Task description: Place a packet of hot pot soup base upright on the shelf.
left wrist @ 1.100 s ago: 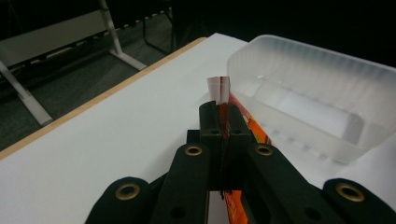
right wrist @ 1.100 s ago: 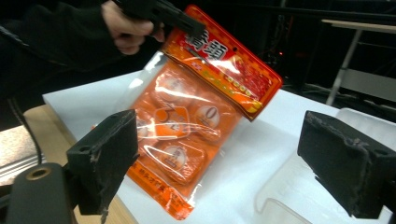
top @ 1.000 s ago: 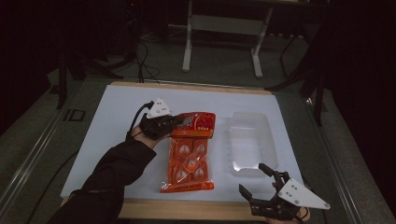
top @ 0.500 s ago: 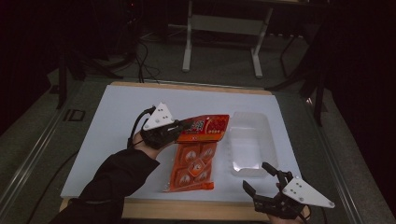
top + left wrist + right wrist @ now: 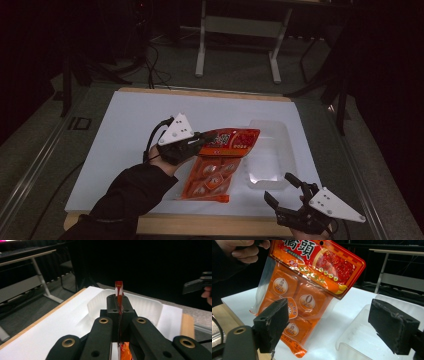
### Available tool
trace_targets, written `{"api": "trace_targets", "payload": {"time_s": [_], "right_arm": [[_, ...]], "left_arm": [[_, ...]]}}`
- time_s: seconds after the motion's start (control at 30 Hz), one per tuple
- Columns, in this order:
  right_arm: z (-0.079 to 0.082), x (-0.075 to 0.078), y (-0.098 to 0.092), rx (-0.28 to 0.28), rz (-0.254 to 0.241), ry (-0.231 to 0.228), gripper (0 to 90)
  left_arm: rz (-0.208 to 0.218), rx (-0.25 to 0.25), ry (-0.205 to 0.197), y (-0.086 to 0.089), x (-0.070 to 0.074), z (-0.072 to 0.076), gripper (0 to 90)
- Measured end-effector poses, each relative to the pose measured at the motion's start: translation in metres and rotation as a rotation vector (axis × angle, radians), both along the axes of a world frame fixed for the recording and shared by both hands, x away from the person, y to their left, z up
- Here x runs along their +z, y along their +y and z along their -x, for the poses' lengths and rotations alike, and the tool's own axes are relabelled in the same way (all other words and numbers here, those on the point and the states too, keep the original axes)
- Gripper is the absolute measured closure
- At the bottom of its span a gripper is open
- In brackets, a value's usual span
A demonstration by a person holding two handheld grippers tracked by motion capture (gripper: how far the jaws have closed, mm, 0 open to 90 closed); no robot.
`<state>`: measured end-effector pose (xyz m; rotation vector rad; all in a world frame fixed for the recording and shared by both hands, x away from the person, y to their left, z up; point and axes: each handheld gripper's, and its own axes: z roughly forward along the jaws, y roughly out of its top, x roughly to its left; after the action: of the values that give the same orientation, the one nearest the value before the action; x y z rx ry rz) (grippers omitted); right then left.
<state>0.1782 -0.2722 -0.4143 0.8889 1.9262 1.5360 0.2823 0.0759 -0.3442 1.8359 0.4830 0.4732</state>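
Observation:
An orange and red snack packet point(image 5: 218, 162) with several small orange sachets inside hangs tilted over the white table, its top edge lifted and its bottom end touching the sheet. My left gripper point(image 5: 202, 140) is shut on the packet's top edge, and that edge point(image 5: 119, 293) sticks up between its jaws in the left gripper view. A clear plastic tray point(image 5: 270, 152) lies just right of the packet. My right gripper point(image 5: 284, 191) stands open near the table's front edge, jaws wide apart. Through them I see the packet point(image 5: 307, 287) and the tray point(image 5: 362, 337).
White paper point(image 5: 125, 130) covers the wooden table, with bare room on its left half. A grey metal desk frame point(image 5: 237, 45) stands on the floor beyond the far edge. Dark floor surrounds the table.
My left gripper has lifted the packet's top edge higher and carried it to the right, toward the tray. The right gripper has drifted slightly right along the front edge, still open.

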Motion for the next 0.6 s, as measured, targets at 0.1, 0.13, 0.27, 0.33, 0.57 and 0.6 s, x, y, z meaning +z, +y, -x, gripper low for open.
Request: {"api": "trace_targets", "payload": {"time_s": [0.1, 0.13, 0.27, 0.33, 0.57, 0.6], "right_arm": [[0.000, 0.003, -0.002, -0.002, 0.003, -0.007, 16.5], [0.000, 0.003, -0.002, -0.002, 0.003, -0.007, 16.5], [-0.003, 0.011, -0.003, 0.008, 0.006, 0.004, 16.5], [-0.005, 0.015, -0.003, 0.019, 0.003, 0.005, 16.5], [-0.013, 0.031, -0.004, 0.042, -0.004, -0.001, 16.6], [-0.015, 0.033, -0.005, 0.042, -0.007, -0.004, 16.6]], "left_arm": [[0.008, -0.011, 0.000, 0.002, 0.004, 0.004, 90.0], [0.008, -0.011, 0.000, 0.002, 0.004, 0.004, 90.0], [0.008, -0.058, -0.020, 0.001, 0.015, 0.015, 90.0], [0.003, -0.076, -0.029, -0.001, 0.020, 0.020, 90.0], [0.015, -0.105, -0.050, 0.004, 0.034, 0.028, 90.0], [0.015, -0.105, -0.050, 0.004, 0.034, 0.028, 90.0]]}}
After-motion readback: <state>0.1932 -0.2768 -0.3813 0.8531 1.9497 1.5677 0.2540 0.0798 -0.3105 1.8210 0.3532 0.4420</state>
